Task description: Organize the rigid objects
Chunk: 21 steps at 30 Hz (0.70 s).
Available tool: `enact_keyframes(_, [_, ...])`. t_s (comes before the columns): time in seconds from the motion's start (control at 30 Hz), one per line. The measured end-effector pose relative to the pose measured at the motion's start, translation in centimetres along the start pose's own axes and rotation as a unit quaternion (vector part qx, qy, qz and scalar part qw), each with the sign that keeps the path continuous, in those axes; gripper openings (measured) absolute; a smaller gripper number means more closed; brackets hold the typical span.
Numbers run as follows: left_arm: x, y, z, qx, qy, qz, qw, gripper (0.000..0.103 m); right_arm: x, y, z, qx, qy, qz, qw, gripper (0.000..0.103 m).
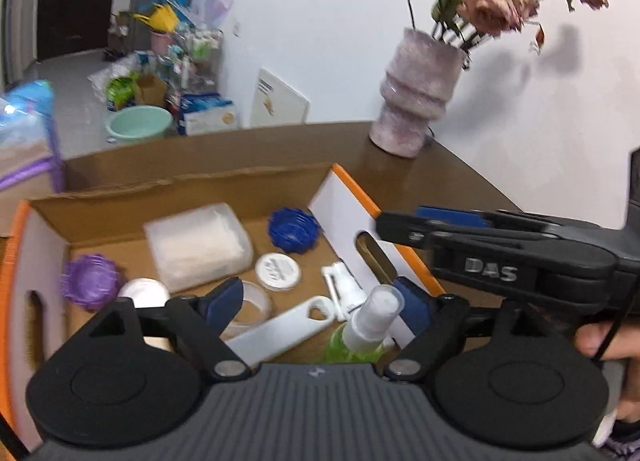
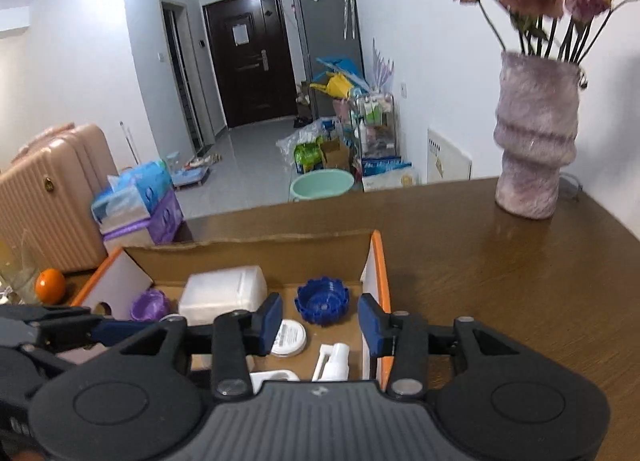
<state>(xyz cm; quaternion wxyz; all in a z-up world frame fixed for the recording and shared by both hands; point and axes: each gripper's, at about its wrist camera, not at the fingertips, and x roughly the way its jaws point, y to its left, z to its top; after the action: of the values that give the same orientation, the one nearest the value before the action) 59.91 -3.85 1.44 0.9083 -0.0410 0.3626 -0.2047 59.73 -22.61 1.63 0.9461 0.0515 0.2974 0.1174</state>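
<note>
An open cardboard box (image 1: 120, 201) with orange edges sits on the brown table. It holds a clear plastic case (image 1: 198, 245), a blue ridged lid (image 1: 294, 229), a purple ridged lid (image 1: 90, 281), a white round cap (image 1: 277, 271), a tape roll (image 1: 250, 307), a white flat opener (image 1: 280, 331), a white nozzle (image 1: 340, 293) and a green spray bottle (image 1: 366, 327). My left gripper (image 1: 320, 301) is open above the box, the bottle between its fingers. My right gripper (image 2: 320, 327) is open and empty over the box's right side; it also shows in the left wrist view (image 1: 480, 237).
A pink vase (image 2: 534, 141) with dried roses stands at the table's far right. Tissue packs (image 2: 136, 201), an orange (image 2: 50, 285) and a pink suitcase (image 2: 52, 189) lie left of the box. Floor clutter and a green basin (image 2: 320, 183) are beyond the table.
</note>
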Motion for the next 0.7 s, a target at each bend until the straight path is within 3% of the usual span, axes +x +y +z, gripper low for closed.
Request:
enact_keyframes(0.13, [-3.5, 1.1, 0.5, -0.046, -0.003, 0.049, 0.9977, 0.088, -2.1, 1.0, 0.8, -0.027, 0.010, -0.006, 1.000, 0.055])
enact_keyframes(0.27, [-6.6, 1.8, 0.6, -0.077, 0.007, 0.118, 0.9900, 0.095, -3.9, 1.7, 1.0, -0.030, 0.036, -0.001, 0.999, 0.055])
enact_keyframes(0.7, [-16.5, 0.2, -3.2, -0.060, -0.018, 0.186, 0.9806, 0.103, -12.9, 5.2, -0.6, -0.060, 0.018, 0.008, 0.998, 0.068])
